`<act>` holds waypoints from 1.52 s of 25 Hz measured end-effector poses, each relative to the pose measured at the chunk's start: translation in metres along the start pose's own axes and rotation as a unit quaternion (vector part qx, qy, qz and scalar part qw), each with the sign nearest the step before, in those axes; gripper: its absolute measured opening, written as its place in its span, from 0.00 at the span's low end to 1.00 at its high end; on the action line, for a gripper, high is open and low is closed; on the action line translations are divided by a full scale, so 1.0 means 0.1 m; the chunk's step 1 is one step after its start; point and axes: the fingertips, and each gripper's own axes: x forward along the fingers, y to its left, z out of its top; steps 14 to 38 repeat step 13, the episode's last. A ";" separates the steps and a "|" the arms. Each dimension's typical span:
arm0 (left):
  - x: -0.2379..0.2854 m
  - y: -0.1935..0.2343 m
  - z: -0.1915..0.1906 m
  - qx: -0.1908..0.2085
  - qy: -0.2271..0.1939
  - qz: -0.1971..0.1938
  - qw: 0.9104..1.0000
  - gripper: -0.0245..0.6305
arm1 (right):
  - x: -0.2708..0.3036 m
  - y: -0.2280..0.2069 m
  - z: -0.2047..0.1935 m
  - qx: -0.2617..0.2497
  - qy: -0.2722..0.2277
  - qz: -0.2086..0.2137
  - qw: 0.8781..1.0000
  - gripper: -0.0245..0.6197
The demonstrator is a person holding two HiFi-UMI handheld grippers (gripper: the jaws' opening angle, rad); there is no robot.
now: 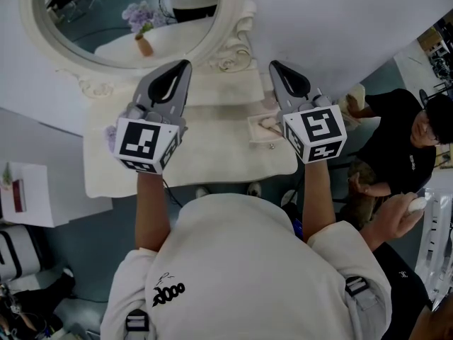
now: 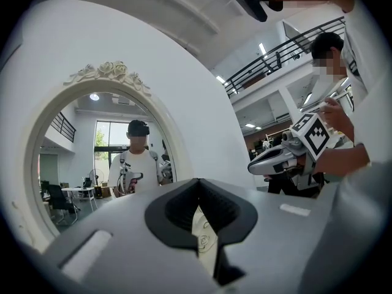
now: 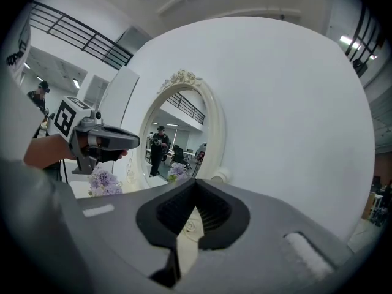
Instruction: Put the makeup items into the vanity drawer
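Observation:
In the head view I hold both grippers up over the cream vanity table (image 1: 212,165), side by side and pointing at its oval mirror (image 1: 42,30). My left gripper (image 1: 185,64) is shut with nothing between its jaws. My right gripper (image 1: 273,65) is shut and empty too. A small open drawer (image 1: 256,137) juts from the table's right side, just left of the right gripper's cube, with a pale item (image 1: 270,124) lying in it. The left gripper view shows the closed jaws (image 2: 197,182) before the mirror (image 2: 98,158). The right gripper view shows the same closed jaws (image 3: 196,182).
Purple flowers (image 3: 103,181) stand on the table's left side, mostly hidden behind the left gripper's cube in the head view. A person in black (image 1: 396,147) crouches to the right of the vanity. A white box (image 1: 25,193) lies on the floor at left.

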 end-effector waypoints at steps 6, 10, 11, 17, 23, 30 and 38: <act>0.00 -0.03 -0.02 0.000 0.002 -0.005 1.000 0.07 | 0.01 0.03 -0.03 -0.003 0.005 0.005 1.000 0.04; -0.01 -0.05 -0.03 0.000 0.005 -0.007 1.000 0.07 | 0.01 0.05 -0.05 -0.003 0.009 0.008 1.000 0.04; -0.01 -0.05 -0.03 0.000 0.005 -0.008 1.000 0.07 | 0.01 0.05 -0.05 -0.003 0.010 0.008 1.000 0.04; -0.01 -0.04 -0.02 0.000 0.005 -0.009 1.000 0.07 | 0.02 0.06 -0.05 -0.003 0.012 0.008 1.000 0.04; -0.01 -0.04 -0.02 0.000 0.005 -0.009 1.000 0.07 | 0.02 0.06 -0.05 -0.003 0.012 0.008 1.000 0.04; -0.01 -0.04 -0.02 0.000 0.005 -0.009 1.000 0.07 | 0.02 0.06 -0.05 -0.003 0.012 0.008 1.000 0.04; -0.01 -0.04 -0.02 0.000 0.005 -0.009 1.000 0.07 | 0.02 0.06 -0.05 -0.003 0.012 0.008 1.000 0.04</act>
